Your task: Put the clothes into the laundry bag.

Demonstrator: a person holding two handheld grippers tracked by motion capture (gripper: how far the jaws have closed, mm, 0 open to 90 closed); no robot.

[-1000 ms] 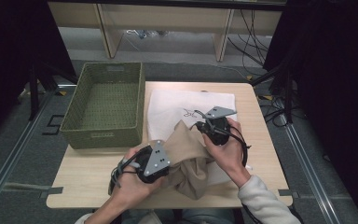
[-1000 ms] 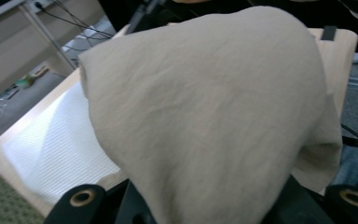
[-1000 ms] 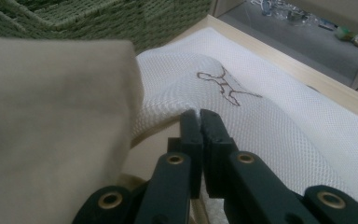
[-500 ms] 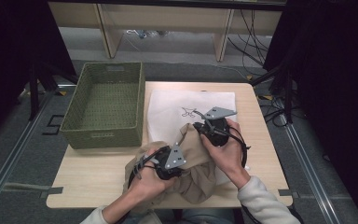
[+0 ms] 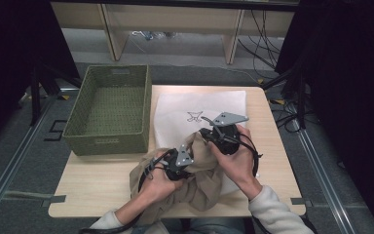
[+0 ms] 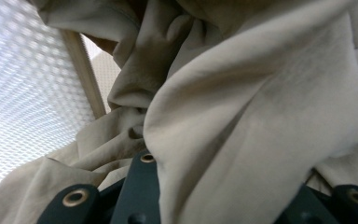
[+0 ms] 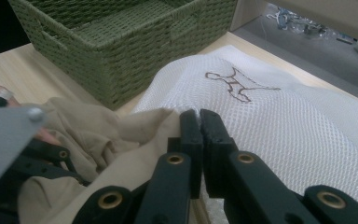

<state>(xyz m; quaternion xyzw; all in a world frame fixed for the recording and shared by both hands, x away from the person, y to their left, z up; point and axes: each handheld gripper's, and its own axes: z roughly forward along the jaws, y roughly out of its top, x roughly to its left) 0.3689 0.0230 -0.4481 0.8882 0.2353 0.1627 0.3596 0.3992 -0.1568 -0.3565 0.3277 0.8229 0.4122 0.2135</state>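
Note:
A crumpled beige garment (image 5: 199,187) lies at the table's front edge, partly over a flat white mesh bag (image 5: 199,102) with a dark drawn logo. My left gripper (image 5: 191,160) is buried in the garment. In the left gripper view a thick fold of the garment (image 6: 261,116) runs between the jaws and hides their tips; the jaws have just been opening a little, with cloth still between them. My right gripper (image 7: 199,117) is shut, jaws pressed together on the near edge of the mesh bag (image 7: 284,116), right beside the garment (image 7: 102,135).
A green woven basket (image 5: 104,141) stands with nothing in it at the table's left, close to the bag's left edge. Bare wood (image 5: 92,185) shows in front of the basket. Shelving and cables lie on the floor beyond the table.
My left hand has moved right and down across the garment, from its left side into the folds close to the right gripper. The right hand has stayed in place.

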